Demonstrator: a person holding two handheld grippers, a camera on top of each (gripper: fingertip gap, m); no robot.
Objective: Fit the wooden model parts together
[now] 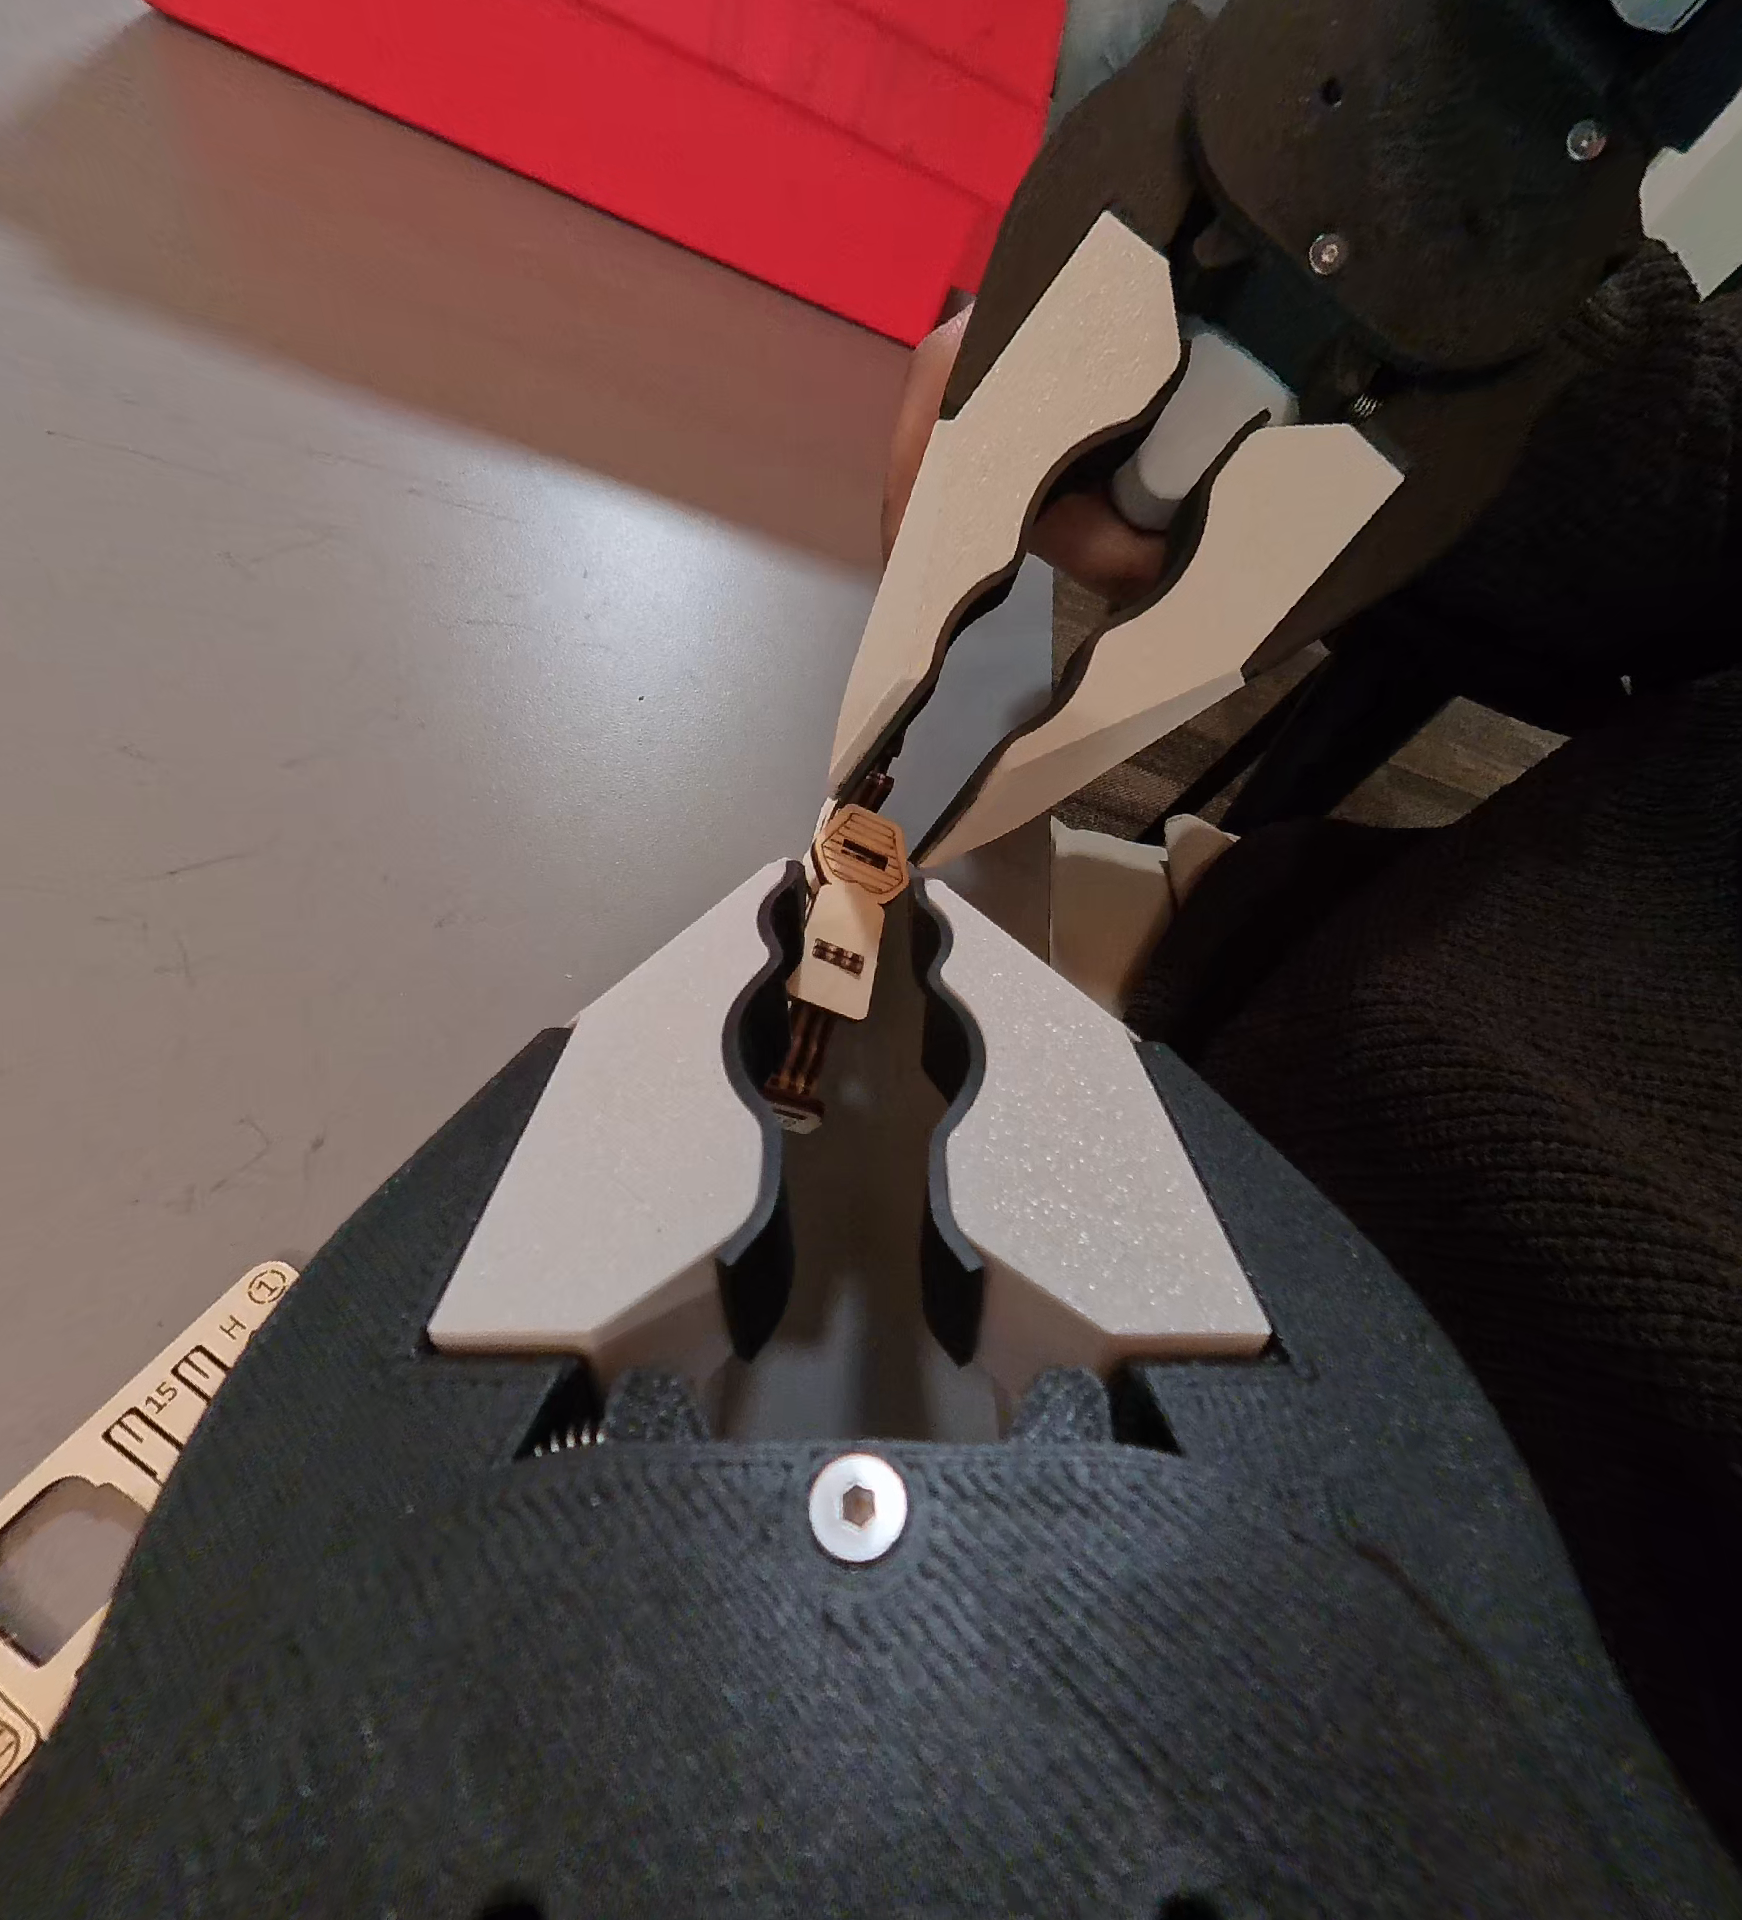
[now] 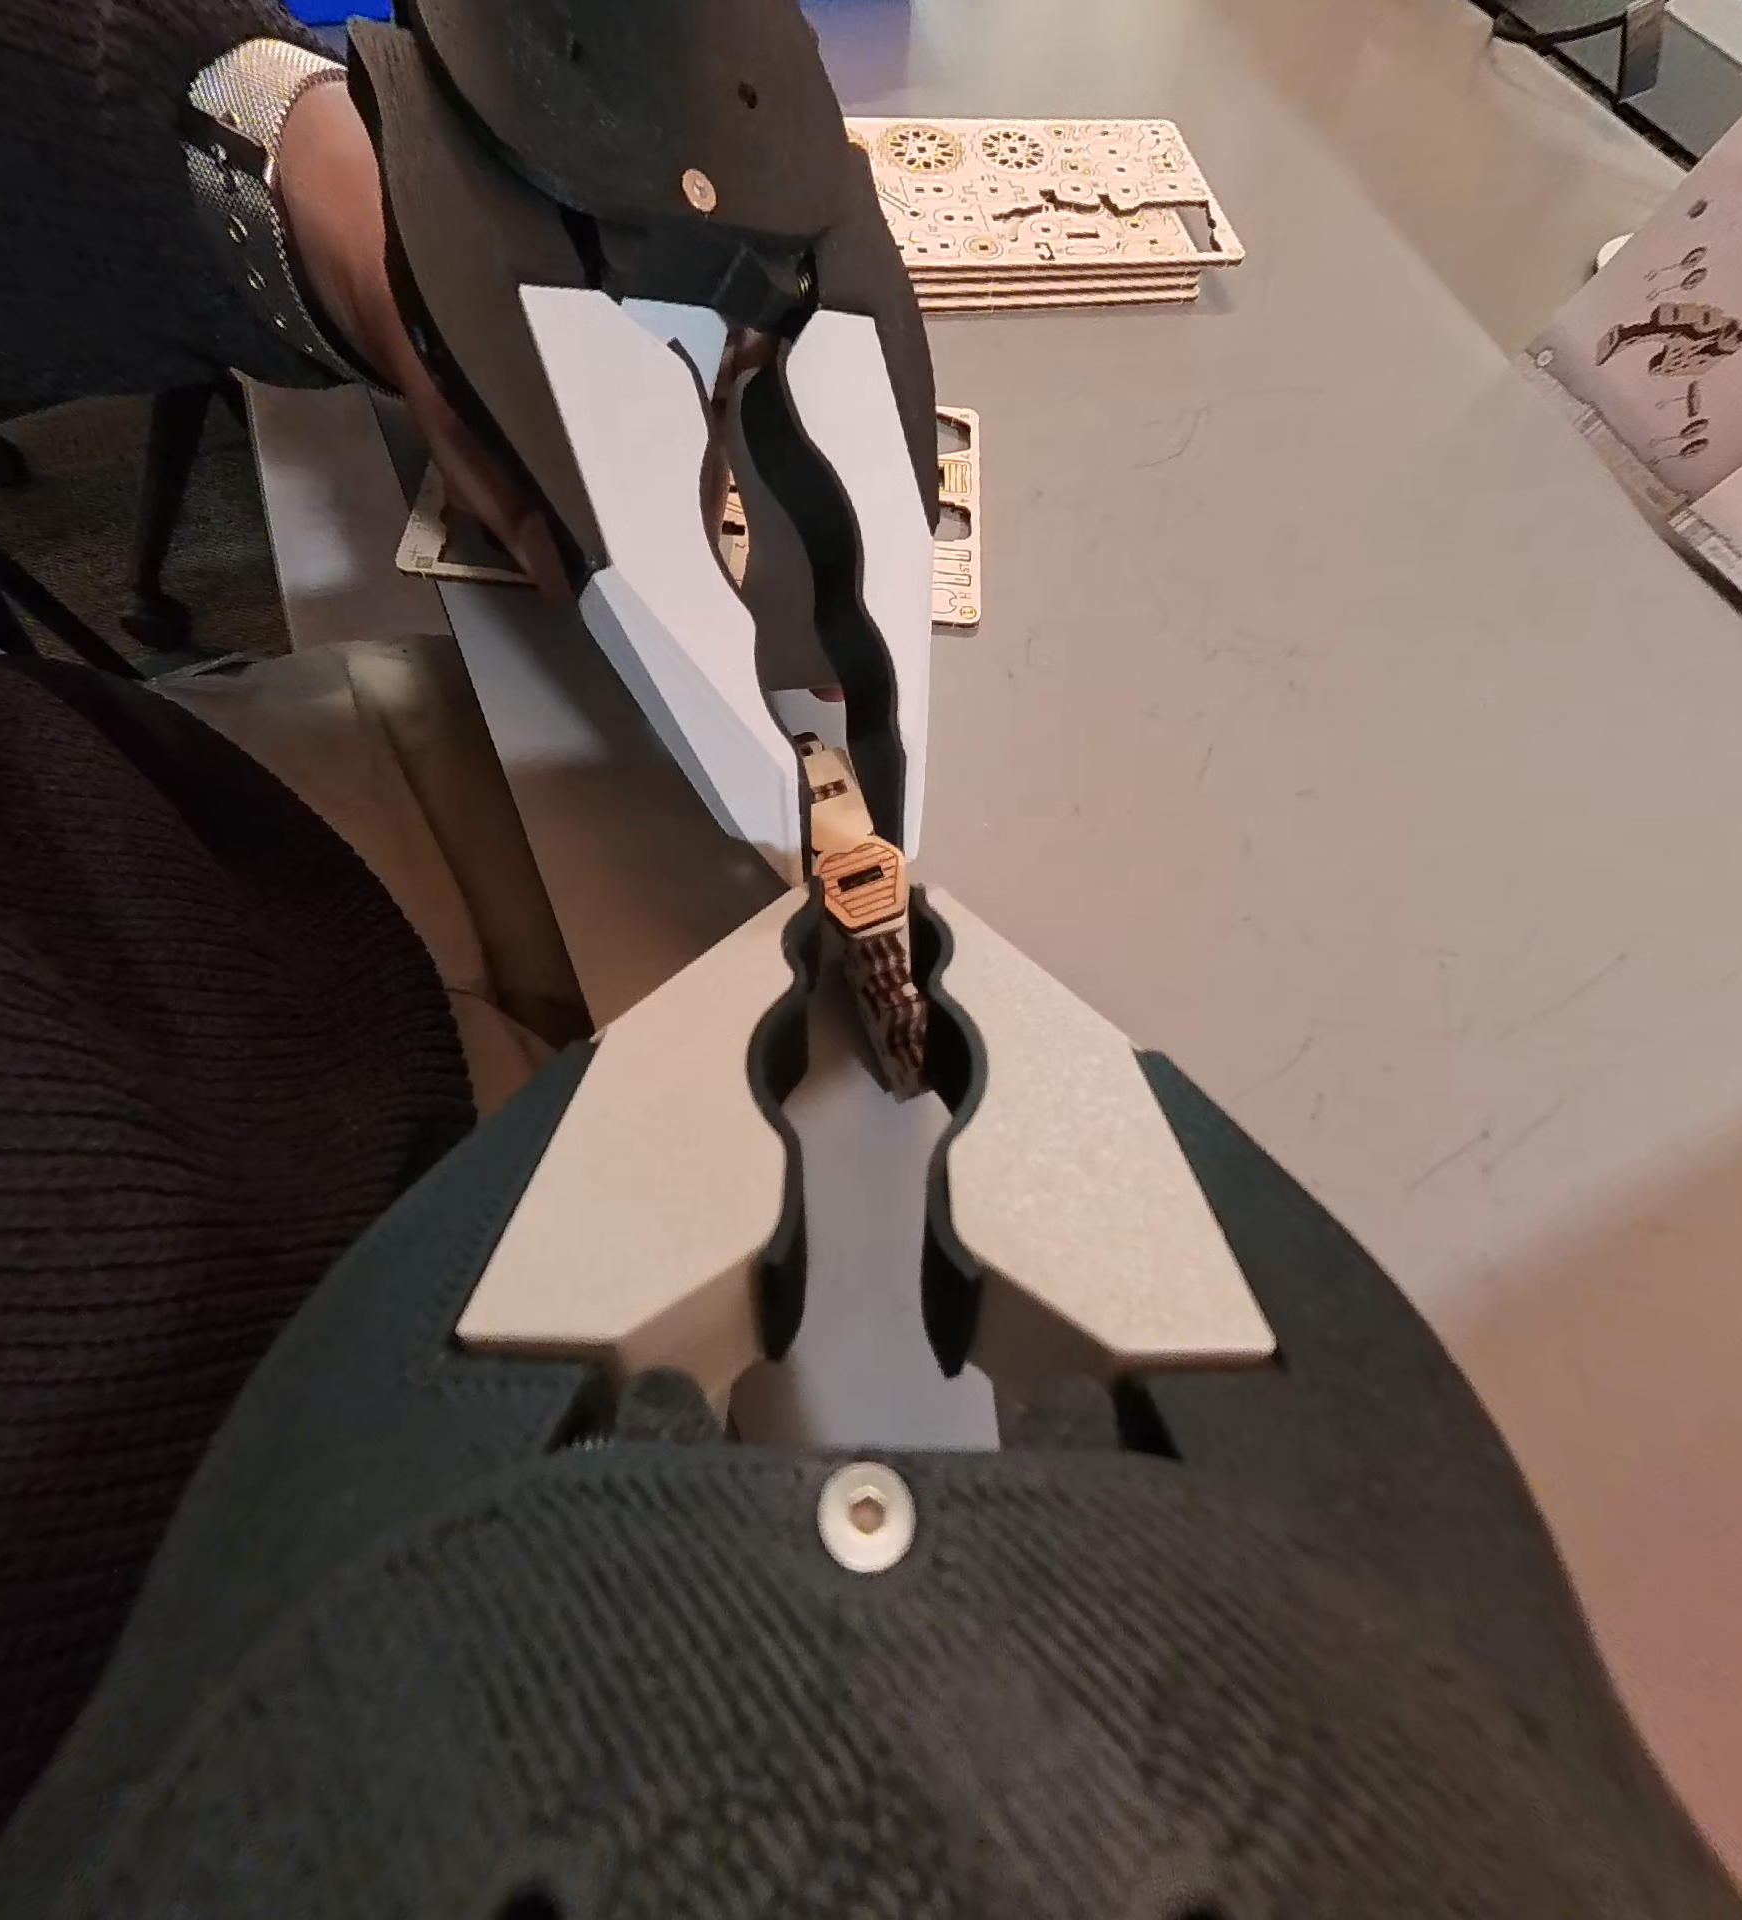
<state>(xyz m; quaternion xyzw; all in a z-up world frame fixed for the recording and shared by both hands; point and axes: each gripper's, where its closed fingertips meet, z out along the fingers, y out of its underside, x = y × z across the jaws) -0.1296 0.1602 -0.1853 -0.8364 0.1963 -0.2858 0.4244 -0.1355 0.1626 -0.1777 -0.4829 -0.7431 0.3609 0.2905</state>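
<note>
My left gripper (image 1: 851, 885) is shut on a light wooden part (image 1: 834, 961) with a dark layered strip behind it. My right gripper (image 2: 862, 899) is shut on a layered wooden part (image 2: 886, 1013) that ends in a striped hexagonal face (image 2: 860, 883). The two grippers meet tip to tip above the grey table (image 1: 275, 623), near its edge. The hexagonal face (image 1: 856, 852) touches the end of the light part. The right gripper (image 1: 882, 821) comes in from the upper right in the left wrist view. The left gripper (image 2: 851, 831) comes down from above in the right wrist view, with the light part (image 2: 827, 805) between its tips.
A red box (image 1: 638, 135) lies at the back of the table. A stack of wooden part sheets (image 2: 1054, 223) and a single sheet (image 2: 955, 520) lie behind the grippers. Another sheet (image 1: 15, 1558) is at lower left. An instruction booklet (image 2: 1729, 364) lies on the right. A person's dark knitted sleeve (image 2: 119, 1039) is close by. Less than 4 cm separates the two grippers' tips.
</note>
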